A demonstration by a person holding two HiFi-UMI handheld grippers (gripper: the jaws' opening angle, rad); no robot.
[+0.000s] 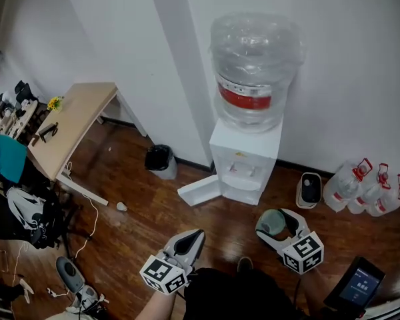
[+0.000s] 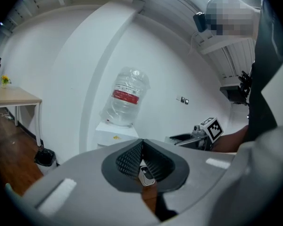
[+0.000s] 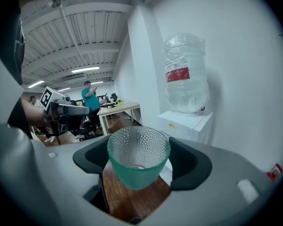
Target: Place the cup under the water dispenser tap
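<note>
Now: your right gripper [image 1: 279, 227] clamps the dimpled green glass cup [image 3: 137, 160] by its sides, rim up, well short of the water dispenser [image 1: 244, 153] and off to its right. Your left gripper [image 1: 189, 243] has its jaws together on nothing, out in front of the dispenser. Step in hand, as I judge it, is the carry to the taps [image 1: 244, 170]. Keep the cup upright and approach square to the white front (the open lower door [image 1: 200, 190] juts left). Centre the rim beneath one tap before letting go.

Right gripper [image 1: 279, 223] holds cup [image 1: 272, 220] — dispenser [image 1: 247, 153] ahead.
</note>
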